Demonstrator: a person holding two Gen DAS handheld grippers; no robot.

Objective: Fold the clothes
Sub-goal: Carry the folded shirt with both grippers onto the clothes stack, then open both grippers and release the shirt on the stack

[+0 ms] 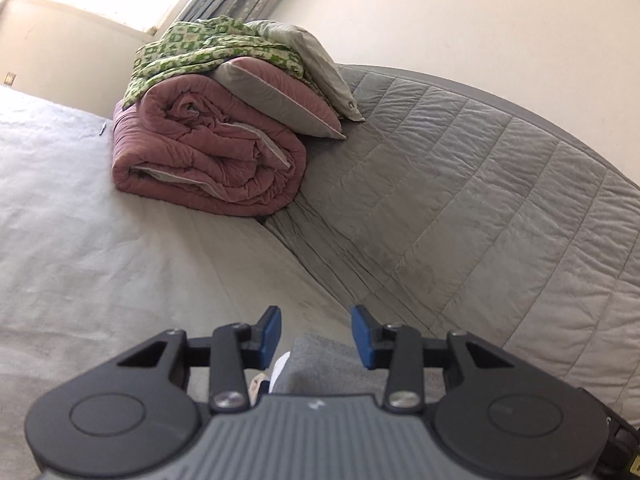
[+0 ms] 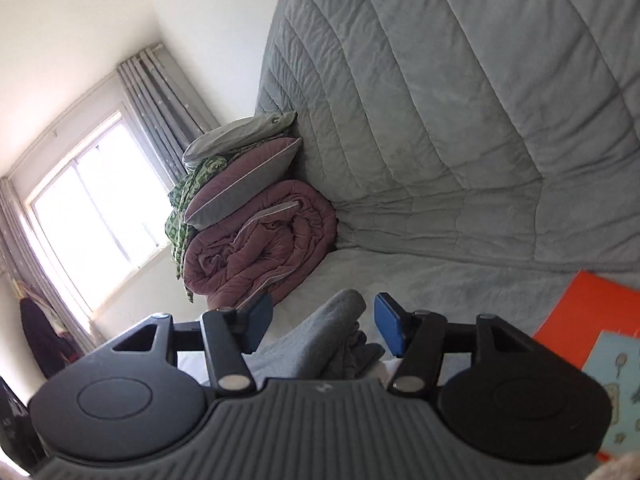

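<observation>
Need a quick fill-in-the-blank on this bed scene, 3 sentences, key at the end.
1. The rolled quilt at the head of the bed is ____ in colour.
2. Both the left gripper and the right gripper have their jaws ____.
3. The garment between the right gripper's fingers is ____ in colour.

Missing words: pink; open; grey

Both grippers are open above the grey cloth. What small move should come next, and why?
Probably lower the right gripper and close it on the raised fold of the grey garment, because the fold stands between its open fingers, ungripped. The left gripper is open too.
</observation>
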